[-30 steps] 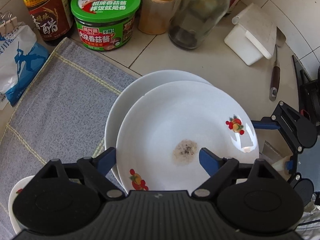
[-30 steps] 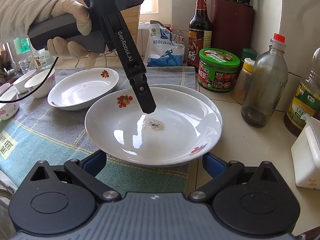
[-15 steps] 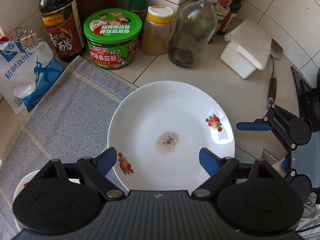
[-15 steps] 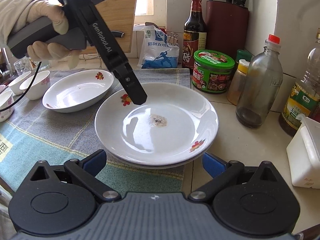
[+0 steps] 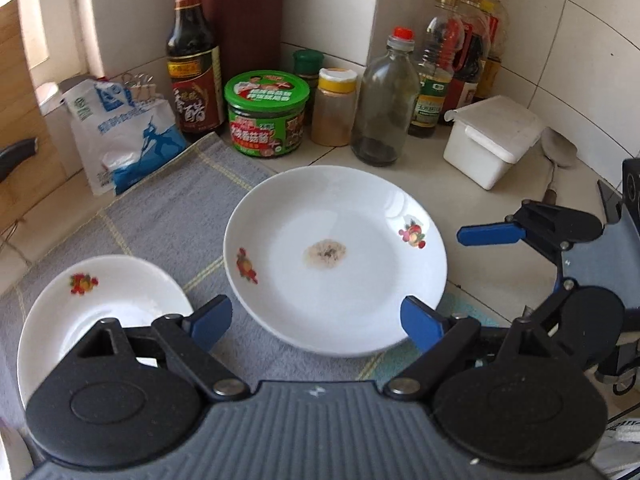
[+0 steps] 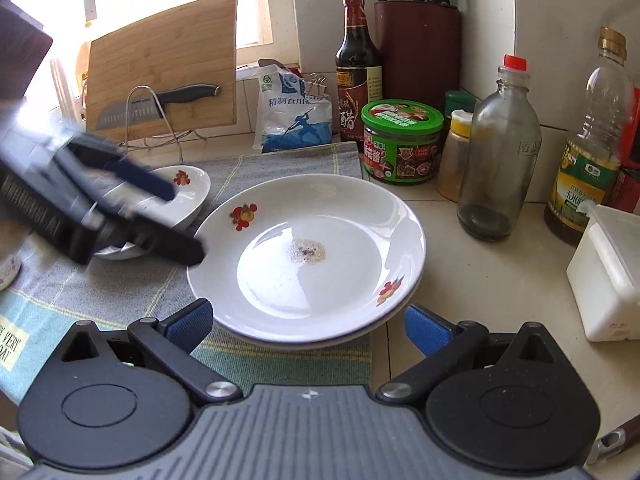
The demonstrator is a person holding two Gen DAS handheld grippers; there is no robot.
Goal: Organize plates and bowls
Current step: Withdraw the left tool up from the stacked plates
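The desk [image 6: 472,280] is a tiled kitchen top, and a grey checked cloth [image 5: 160,216] covers its left part, probably to soften the landing of the crockery.

In the middle of both views sits a stack of two plates [image 6: 306,256]. The top plate [image 5: 334,258] carries fruit prints and a small brownish stain at its centre. The lower rim peeks out only in the right wrist view, bottom right of the stack. The two nest closely, so this pile looks squared up, half on the cloth and half on bare tile.

A deeper dish [image 5: 100,312] lies at the lower left of the left wrist view, well apart from the stack and partly hidden by that tool. It likely needs sorting next.

The left gripper [image 5: 316,322] hovers just short of the stack's near rim with its fingers [image 5: 208,320] wide apart and nothing between them. In the right wrist view it shows at the left, blurred. The right gripper [image 6: 308,326] also faces the stack, fingers spread and empty, at the near edge without touching as far as I can tell.

Along the top of both frames stand a vinegar bottle [image 5: 194,60], a green jar [image 5: 266,114], a glass bottle [image 6: 498,152] and a white box [image 5: 494,138], crowded at the wall and leaving the front free for dishes.
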